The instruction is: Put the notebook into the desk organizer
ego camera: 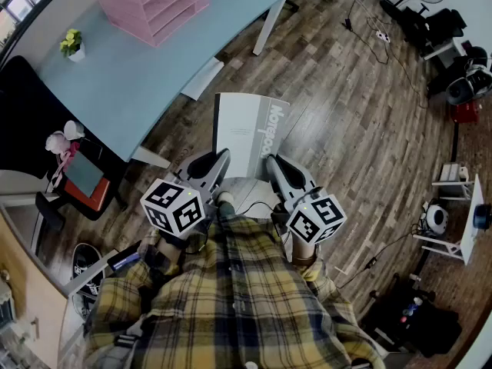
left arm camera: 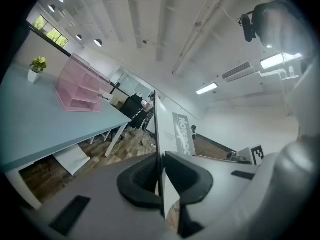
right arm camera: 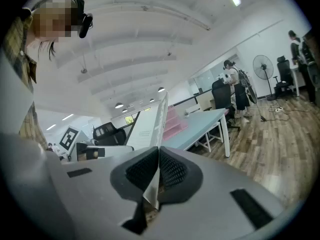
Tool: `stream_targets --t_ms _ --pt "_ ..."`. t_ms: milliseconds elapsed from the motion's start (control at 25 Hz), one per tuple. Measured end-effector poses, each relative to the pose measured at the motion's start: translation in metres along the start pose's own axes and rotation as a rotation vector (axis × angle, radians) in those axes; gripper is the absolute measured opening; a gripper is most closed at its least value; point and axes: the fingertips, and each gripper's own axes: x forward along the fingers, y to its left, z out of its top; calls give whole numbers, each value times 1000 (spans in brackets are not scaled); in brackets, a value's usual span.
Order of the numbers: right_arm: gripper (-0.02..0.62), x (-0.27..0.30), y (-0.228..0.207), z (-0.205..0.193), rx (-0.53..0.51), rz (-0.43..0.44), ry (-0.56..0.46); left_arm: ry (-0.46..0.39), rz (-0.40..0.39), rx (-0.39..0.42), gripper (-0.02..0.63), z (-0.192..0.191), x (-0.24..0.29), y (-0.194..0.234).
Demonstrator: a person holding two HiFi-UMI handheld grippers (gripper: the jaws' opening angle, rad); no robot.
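While the thin grey-white paper notebook [ego camera: 247,133] sits pinched at its near edge in the jaws of left gripper [ego camera: 218,166] and right gripper [ego camera: 275,167], the pink tiered plastic desk organizer [ego camera: 151,3] stands well beyond them on the pale blue desk [ego camera: 131,83]. Pickup done; carry and insertion outstanding.

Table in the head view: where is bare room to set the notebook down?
The table is bare from the plant and the organizer down to its near edge, and right of the organizer toward the corner. It is crowded only at the organizer.
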Motion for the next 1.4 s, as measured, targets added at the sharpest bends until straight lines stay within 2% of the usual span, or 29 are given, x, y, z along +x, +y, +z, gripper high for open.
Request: stream_targets --t_ms 400,720,1040,1400 --pt "15 -25 -7 -3 78 49 -52 -6 -4 1 23 -11 1 -22" --pt "15 -10 -27 -5 113 47 -39 7 4 -6 21 -10 20 -10" --pt "15 58 -62 25 95 43 -33 -9 -2 -27 20 32 72 42" --pt "15 148 -105 77 79 34 -30 -15 -19 -41 18 103 137 100"
